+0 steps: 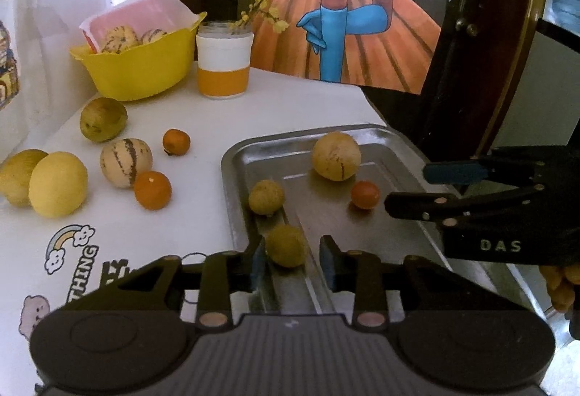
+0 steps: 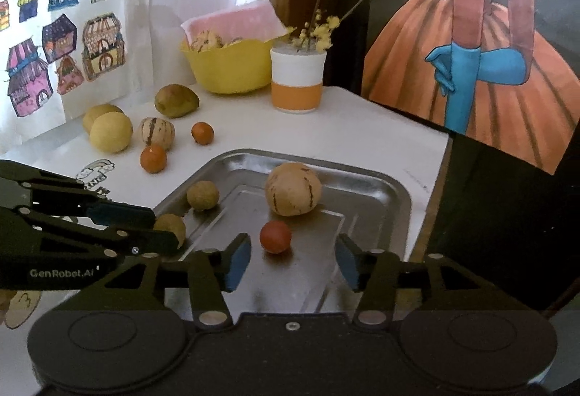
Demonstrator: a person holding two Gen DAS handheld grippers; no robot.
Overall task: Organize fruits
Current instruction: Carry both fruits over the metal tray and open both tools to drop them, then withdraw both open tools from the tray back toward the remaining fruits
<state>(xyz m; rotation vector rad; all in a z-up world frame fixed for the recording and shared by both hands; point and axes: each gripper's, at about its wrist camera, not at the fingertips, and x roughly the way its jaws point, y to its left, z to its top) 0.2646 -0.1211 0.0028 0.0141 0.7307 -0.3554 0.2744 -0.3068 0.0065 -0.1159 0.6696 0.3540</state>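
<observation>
My left gripper [image 1: 291, 260] stands open over the near end of the tray [image 1: 232, 185]; a small tan fruit [image 1: 286, 245] lies on the tray between its fingers, close to the left pad, and I cannot tell whether the pad touches it. My right gripper [image 2: 293, 262] is open wider and holds nothing; the red-orange fruit [image 2: 275, 236] lies on the tray just ahead of its gap. Farther along the tray sit a second tan fruit [image 1: 266, 197] by the left rim and a big striped melon [image 1: 336, 156] near the far end. Off the tray to the left, on the white table [image 1: 290, 106], lie two oranges [image 1: 153, 190], another striped melon [image 1: 125, 162], two yellow fruits [image 1: 58, 189] and a green one [image 1: 103, 119]. Beyond them stand a yellow bowl [image 1: 141, 69] holding more melons, and a jar [image 1: 223, 60] with flower sprigs.
</observation>
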